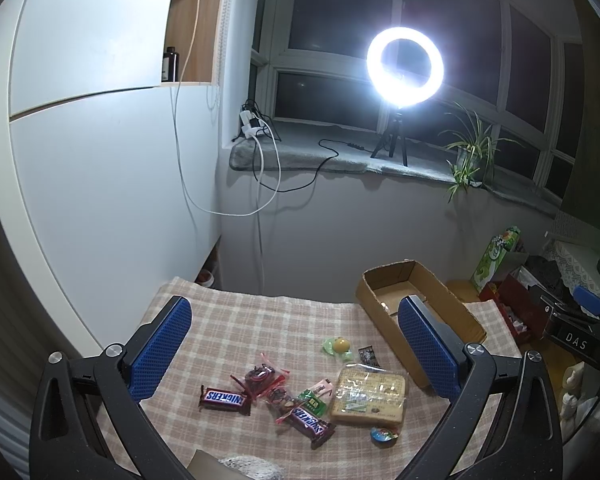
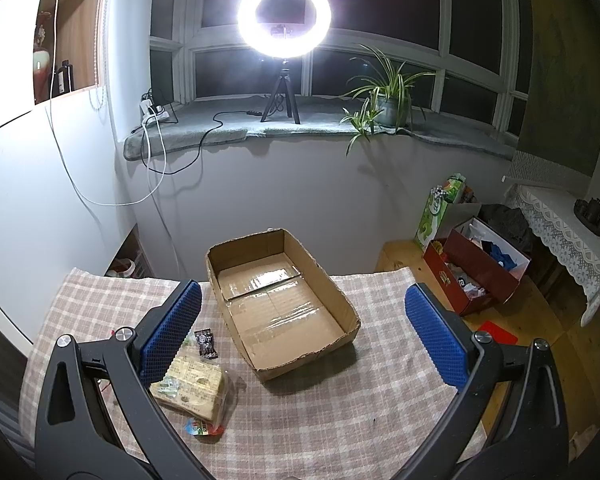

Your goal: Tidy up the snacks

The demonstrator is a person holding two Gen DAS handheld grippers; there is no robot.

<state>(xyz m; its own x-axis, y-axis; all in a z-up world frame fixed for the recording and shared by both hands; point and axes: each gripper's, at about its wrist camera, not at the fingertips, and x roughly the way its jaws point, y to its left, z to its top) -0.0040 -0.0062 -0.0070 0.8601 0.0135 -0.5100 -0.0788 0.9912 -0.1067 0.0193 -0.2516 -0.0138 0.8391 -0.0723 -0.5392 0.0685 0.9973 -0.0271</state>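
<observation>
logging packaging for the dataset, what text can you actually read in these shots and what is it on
"SNICKERS" on the left brown bar.
"SNICKERS" on the right brown bar, lying diagonal.
"DAS" on the black right gripper body, seen from the left wrist.
Print on the bread pack, green sachet and green carton: too small or blurred.

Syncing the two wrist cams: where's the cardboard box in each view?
Left wrist: cardboard box sits right of centre on the checked tablecloth, partly behind the left gripper's right-side finger.
Right wrist: cardboard box sits at centre, empty, between the open fingers of the right gripper.
Shared landmark: the clear-wrapped biscuit pack lies on the cloth off the box's near-left corner.
</observation>
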